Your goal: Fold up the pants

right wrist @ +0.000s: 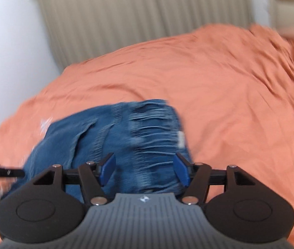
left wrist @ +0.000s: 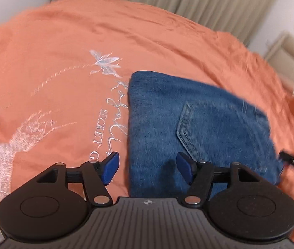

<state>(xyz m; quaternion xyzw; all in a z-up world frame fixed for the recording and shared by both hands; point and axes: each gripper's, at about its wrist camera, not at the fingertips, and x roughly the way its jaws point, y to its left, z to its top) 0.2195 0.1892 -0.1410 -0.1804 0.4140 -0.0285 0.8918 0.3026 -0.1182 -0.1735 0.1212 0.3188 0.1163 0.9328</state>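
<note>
The pants (left wrist: 198, 128) lie folded into a compact bundle on the orange bed cover (left wrist: 64, 51). Both the left gripper (left wrist: 146, 169) and right gripper (right wrist: 143, 171) hang spread and empty above them. Judging by this, pressing the bundle flat and squaring its edges would finish well. One pair of pants, two grippers.

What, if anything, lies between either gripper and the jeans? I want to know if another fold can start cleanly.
Nothing visible: the folded jeans lie bare on the orange bedspread, directly ahead of the open left gripper and right gripper.
</note>
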